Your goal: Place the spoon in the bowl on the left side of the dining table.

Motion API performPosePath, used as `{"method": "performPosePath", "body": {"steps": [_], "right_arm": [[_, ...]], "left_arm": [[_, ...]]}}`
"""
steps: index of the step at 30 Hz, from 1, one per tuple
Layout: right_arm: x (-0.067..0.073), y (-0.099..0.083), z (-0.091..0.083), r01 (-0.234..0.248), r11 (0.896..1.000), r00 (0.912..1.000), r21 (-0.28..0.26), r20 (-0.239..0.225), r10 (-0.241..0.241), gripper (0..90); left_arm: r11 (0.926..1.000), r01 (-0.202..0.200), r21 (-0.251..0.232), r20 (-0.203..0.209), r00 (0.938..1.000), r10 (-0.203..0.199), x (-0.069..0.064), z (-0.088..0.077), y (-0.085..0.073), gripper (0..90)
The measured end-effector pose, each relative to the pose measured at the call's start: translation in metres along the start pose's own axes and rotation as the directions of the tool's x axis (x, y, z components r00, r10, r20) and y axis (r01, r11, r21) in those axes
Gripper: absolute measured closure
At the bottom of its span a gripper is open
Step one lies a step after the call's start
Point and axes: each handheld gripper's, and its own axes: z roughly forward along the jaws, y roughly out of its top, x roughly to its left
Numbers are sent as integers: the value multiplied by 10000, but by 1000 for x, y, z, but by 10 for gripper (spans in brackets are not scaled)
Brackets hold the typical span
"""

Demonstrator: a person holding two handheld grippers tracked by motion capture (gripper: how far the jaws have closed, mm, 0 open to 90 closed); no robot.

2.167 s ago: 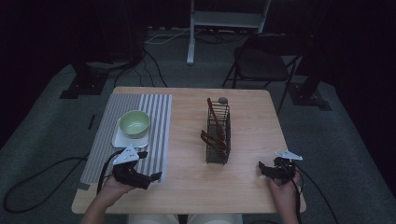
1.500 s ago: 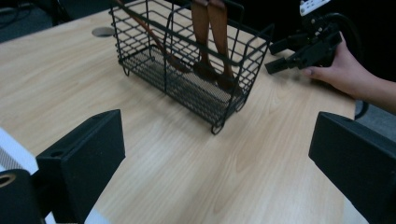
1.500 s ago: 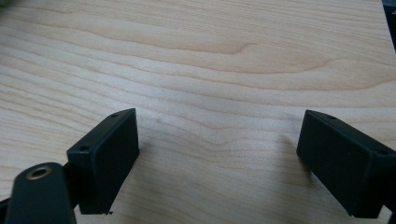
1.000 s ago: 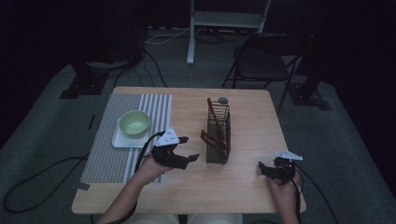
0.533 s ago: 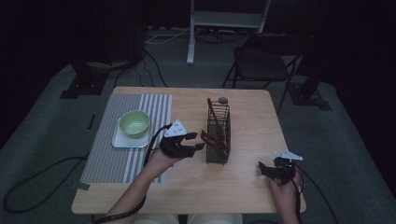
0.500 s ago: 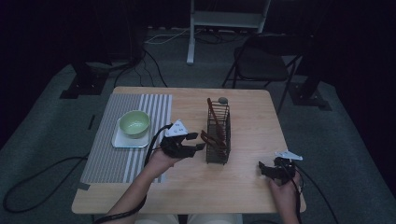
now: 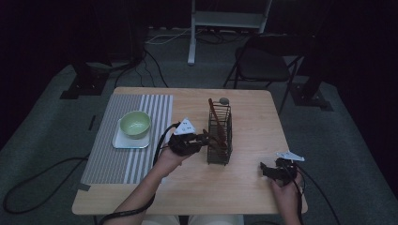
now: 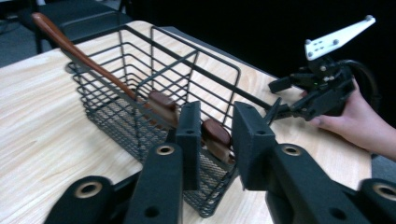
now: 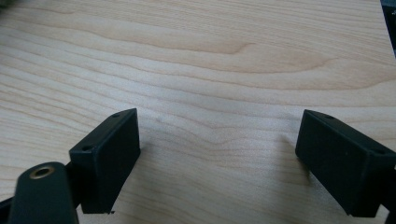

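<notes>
Wire basket [image 7: 219,136]: we see this black mesh caddy standing upright near the middle of the table, its long side running away from us.
Table [image 7: 244,187]: we note a light wood top, with bare grain under the right gripper view.
Striped mat [image 7: 117,154]: we find it laid along the table's left part.
Tray [image 7: 123,142]: we see a pale square tray on the mat, carrying a green bowl [image 7: 135,123].
Left gripper [image 7: 199,139]: we see it held just beside the basket's left wall; in its own view the jaws stand a narrow gap apart, framing a brown wooden handle end [image 8: 215,135] that pokes out at the basket's near corner. We cannot tell whether the pads touch it.
Right gripper [image 7: 267,171]: we see it low over the table's near right edge, well apart from the basket, jaws spread wide with nothing between them.
Wooden spoon [image 8: 93,65]: we see a long brown handle slanting up out of the basket.
</notes>
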Motion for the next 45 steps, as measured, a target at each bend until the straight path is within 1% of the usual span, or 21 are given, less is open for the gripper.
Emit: {"method": "performPosePath", "body": {"steps": [6,7,9,10,14,21,24,25,26,28,29,30,33,34,37,38,39,41,42,43,45], "right_arm": [[0,0,0,-10,10000,10000,-1,1,10,132],[0,0,0,-6,10000,10000,1,2,6,132],[0,0,0,-11,10000,10000,-1,1,11,132],[0,0,0,-11,10000,10000,-1,1,11,132],[0,0,0,-3,10000,10000,0,2,3,132],[0,0,0,-22,10000,10000,-11,4,22,132],[0,0,0,-18,10000,10000,1,-3,18,132],[0,0,0,-25,10000,10000,-2,-1,25,132],[0,0,0,-18,10000,10000,2,1,18,132],[0,0,0,-10,10000,10000,1,0,10,132],[0,0,0,-7,10000,10000,-1,0,7,132],[0,0,0,-8,10000,10000,2,2,8,132],[0,0,0,-8,10000,10000,-2,1,8,132],[0,0,0,-6,10000,10000,1,2,6,132],[0,0,0,-10,10000,10000,-2,1,10,132],[0,0,0,-9,10000,10000,-3,2,9,132],[0,0,0,-14,10000,10000,-1,1,14,132],[0,0,0,-15,10000,10000,2,1,15,132],[0,0,0,-15,10000,10000,2,1,15,132],[0,0,0,-8,10000,10000,-1,1,8,132],[0,0,0,-7,10000,10000,1,2,7,132]], "left_arm": [[9995,-309,-43,38,9995,309,-6,2,3,794],[9993,-377,-33,-80,9993,377,-7,2,3,803],[9991,-398,-138,-106,9992,397,-7,1,5,832],[9991,-379,-172,-206,9991,375,-7,1,6,832],[9984,-520,-224,-270,9983,514,-9,1,7,836],[9980,-541,-339,-479,9975,524,-9,-2,14,838],[9975,-578,-413,-553,9969,555,-9,-6,18,838],[9970,-624,-465,-696,9958,591,-10,-7,20,839],[9972,-607,-439,-559,9967,582,-9,-8,22,839],[9966,-586,-581,-659,9963,547,-9,-11,26,839],[9966,-595,-573,-562,9968,563,-9,-12,28,839],[9957,-665,-649,-725,9955,617,-11,-14,30,839],[9945,-773,-703,-870,9937,711,-12,-18,35,839],[9947,-794,-657,-834,9938,739,-12,-19,37,840],[9939,-748,-816,-798,9945,683,-11,-23,41,840],[9926,-746,-960,-882,9939,662,-11,-25,42,840],[9929,-718,-954,-773,9949,645,-10,-27,44,840],[9907,-835,-1071,-1046,9919,723,-12,-31,47,840],[9909,-810,-1072,-947,9930,709,-11,-33,49,840],[9897,-835,-1161,-1144,9909,702,-12,-35,51,840],[9886,-825,-1260,-1148,9911,680,-11,-40,54,840]]}}
